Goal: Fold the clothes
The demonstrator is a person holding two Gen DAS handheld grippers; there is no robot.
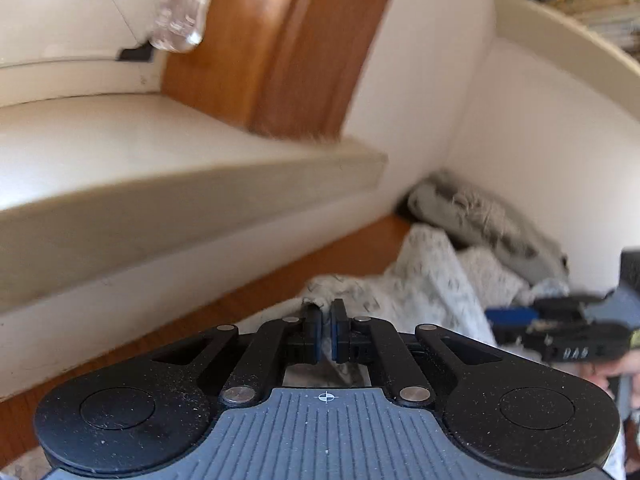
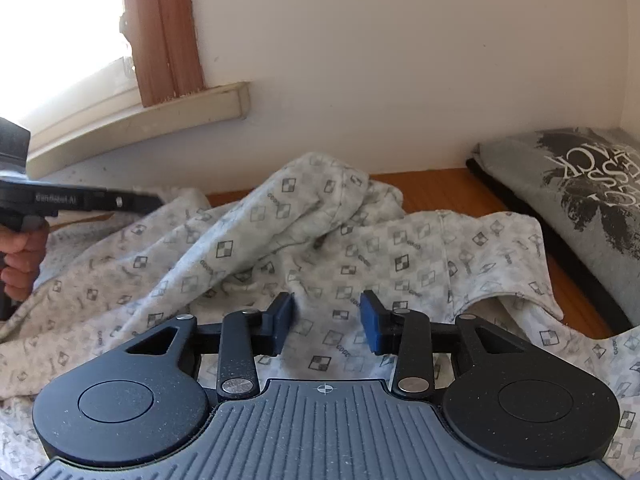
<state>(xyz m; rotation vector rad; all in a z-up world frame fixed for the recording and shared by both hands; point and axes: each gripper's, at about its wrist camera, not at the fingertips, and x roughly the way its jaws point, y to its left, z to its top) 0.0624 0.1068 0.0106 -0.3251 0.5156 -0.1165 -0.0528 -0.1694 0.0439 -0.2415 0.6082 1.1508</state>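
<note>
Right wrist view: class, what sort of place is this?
Probably a room in a home: a wood-framed window with a sill, a patterned garment spread on a wooden surface, and a folded grey printed shirt by the wall.

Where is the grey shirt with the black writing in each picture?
Left wrist view: the grey shirt lies blurred at middle right, in the wall corner, behind the patterned top.
Right wrist view: the grey shirt is at the right edge, beside the patterned top.
Shared landmark: the windowsill.

Patterned garment [image 2: 280, 240] soft matt cloth; tabletop [image 2: 432, 192] smooth wood; gripper [image 2: 326, 322] matt black plastic.
</note>
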